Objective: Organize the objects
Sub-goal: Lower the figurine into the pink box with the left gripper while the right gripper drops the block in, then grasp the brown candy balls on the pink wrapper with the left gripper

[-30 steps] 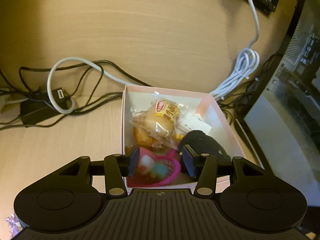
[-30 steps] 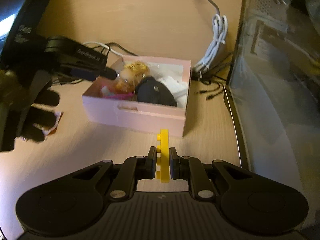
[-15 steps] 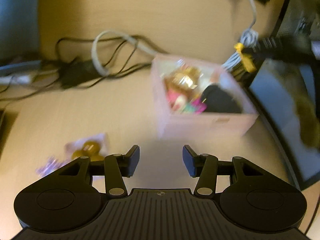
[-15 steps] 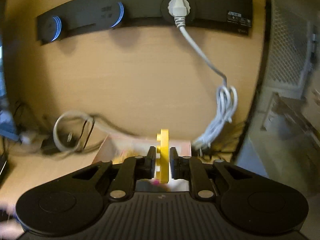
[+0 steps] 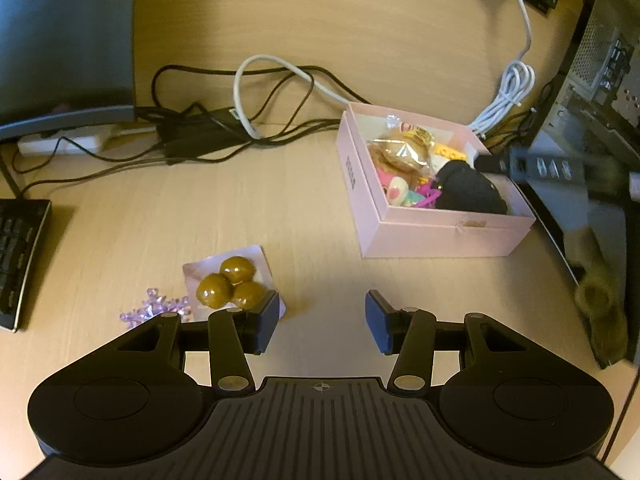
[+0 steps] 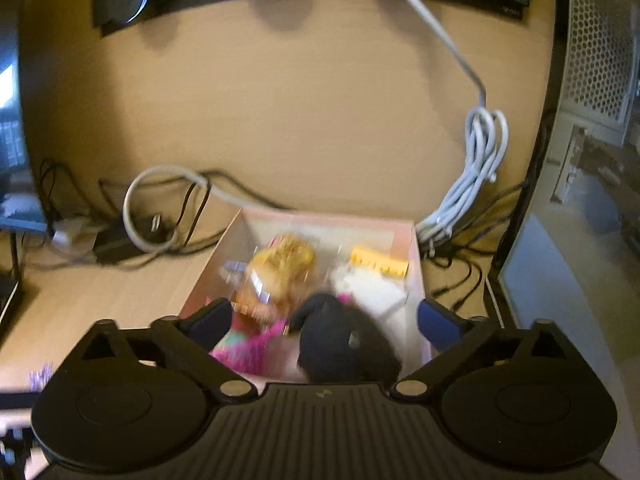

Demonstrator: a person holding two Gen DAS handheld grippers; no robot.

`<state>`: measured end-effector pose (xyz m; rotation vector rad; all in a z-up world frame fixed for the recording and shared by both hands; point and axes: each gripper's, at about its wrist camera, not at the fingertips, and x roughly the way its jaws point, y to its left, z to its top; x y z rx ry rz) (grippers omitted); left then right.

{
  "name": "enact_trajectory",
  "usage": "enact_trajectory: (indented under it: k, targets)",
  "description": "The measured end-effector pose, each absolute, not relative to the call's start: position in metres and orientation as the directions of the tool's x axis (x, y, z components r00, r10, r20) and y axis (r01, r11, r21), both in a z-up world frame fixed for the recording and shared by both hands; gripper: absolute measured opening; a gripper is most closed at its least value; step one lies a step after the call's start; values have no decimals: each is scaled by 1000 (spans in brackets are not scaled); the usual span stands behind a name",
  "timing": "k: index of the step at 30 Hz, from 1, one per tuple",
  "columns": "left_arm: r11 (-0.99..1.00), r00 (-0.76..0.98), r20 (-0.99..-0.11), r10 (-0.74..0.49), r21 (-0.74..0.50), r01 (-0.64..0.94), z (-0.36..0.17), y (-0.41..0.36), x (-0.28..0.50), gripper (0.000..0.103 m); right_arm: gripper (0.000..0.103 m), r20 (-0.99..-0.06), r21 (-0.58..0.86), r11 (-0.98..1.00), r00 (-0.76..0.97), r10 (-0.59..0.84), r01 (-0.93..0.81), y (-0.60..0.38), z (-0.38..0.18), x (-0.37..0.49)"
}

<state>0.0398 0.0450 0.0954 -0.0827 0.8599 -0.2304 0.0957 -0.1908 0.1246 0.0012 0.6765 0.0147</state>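
Pink box: the pink cardboard box [image 5: 436, 236] is the landmark on the wooden bench [image 5: 304, 208]; it is open-topped and already crowded.
Box contents: a wrapped pastry [image 5: 404, 148], a black cloth bundle [image 5: 468, 192], pink plastic bits and a yellow toy brick [image 6: 378, 266] lying at the box's far end, beside a white item.
What just changed: the right tool [image 6: 324, 322] pinched that yellow brick upright a moment ago; its jaws have just been opening, they now stand spread wide over the box with nothing between them, and the brick lies inside the box.
Meaning for the task: I judge this one item as put away; the right tool is free for another.
Left tool: the left tool [image 5: 322, 322] has swung away from the box and now hangs over bare bench on the near side of it, jaws half spread and empty.
Still outside the box: a sachet of three brown balls [image 5: 232, 280] just beside the left tool's left finger, and a purple crystal snowflake [image 5: 154, 308] farther from the box than the sachet.
Likely next step: the left tool looks placed to take the sachet, though it touches nothing yet.
Clutter behind the box: black and white cables [image 5: 256, 92], not part of the sorting.
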Motion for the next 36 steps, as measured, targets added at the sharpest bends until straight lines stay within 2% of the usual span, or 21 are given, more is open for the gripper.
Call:
enact_trajectory:
  k: [6, 12, 18, 21, 23, 31, 34, 36]
  targets:
    - [978, 630, -747, -210, -154, 143, 83, 55, 38, 52, 103, -683, 4, 1000, 730, 21, -25, -184, 95, 63]
    - [981, 656, -739, -154, -195, 11, 73, 78, 49, 52, 103, -744, 17, 999, 667, 38, -37, -180, 67, 43]
    - [987, 620, -776, -115, -160, -17, 59, 81, 85, 52, 103, -756, 47, 998, 651, 59, -36, -178, 62, 35]
    - [994, 616, -783, -85, -112, -5, 48, 76, 96, 54, 103, -758, 47, 998, 649, 69, -51, -177, 61, 31]
    - [995, 622, -779, -82, -97, 10, 41, 74, 99, 61, 103, -767, 40, 998, 638, 68, -58, -177, 57, 29]
    - [994, 673, -738, -51, 32, 109, 33, 56, 99, 62, 103, -773, 28, 998, 632, 55, -52, -181, 51, 20]
    - [984, 675, -737, -41, 87, 156, 34, 48, 94, 59, 103, -770, 15, 999, 637, 41, -47, -181, 50, 18]
    - [983, 668, -742, -55, 77, 166, 36, 49, 91, 59, 103, -768, 7, 999, 639, 36, -48, -180, 50, 18]
